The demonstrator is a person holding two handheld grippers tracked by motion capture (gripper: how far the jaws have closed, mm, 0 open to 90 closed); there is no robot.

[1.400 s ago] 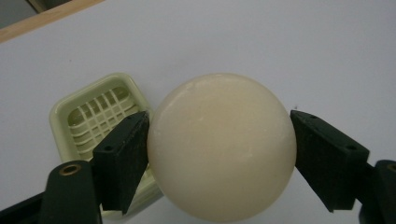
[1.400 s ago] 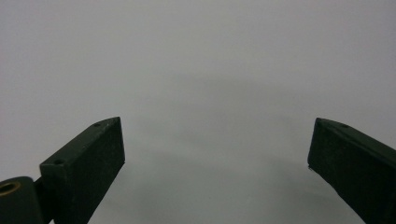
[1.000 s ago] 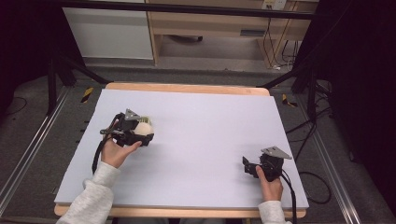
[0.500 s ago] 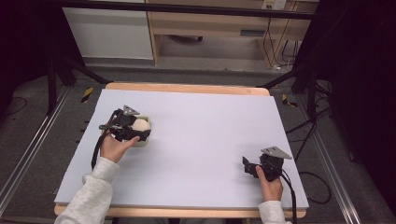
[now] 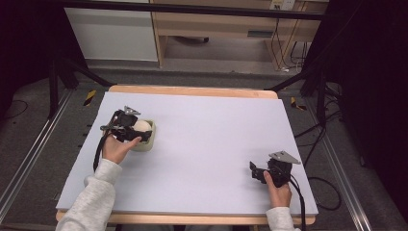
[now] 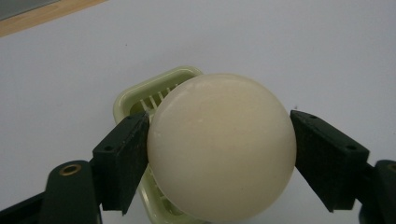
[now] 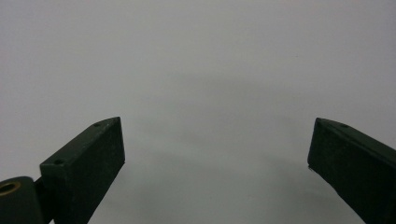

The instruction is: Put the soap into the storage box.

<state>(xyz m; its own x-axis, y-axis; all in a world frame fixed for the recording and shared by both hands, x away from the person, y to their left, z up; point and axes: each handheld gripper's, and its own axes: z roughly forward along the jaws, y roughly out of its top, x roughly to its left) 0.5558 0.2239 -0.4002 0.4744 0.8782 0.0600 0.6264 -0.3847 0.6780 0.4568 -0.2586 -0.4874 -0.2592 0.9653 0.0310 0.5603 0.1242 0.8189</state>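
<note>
No legible txt, labels or nos. anywhere.

Most of the pale green slotted holder behind the cream ball, ball's underside off-frame.

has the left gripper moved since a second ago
Yes. In the high view the left gripper, shut on the cream ball, has shifted toward the table's far wooden edge.

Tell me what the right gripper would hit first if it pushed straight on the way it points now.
Probably nothing: the right gripper has open, empty jaws, and ahead lies bare white table. In the high view it points left, roughly across the table; depth is hard to judge.
</note>
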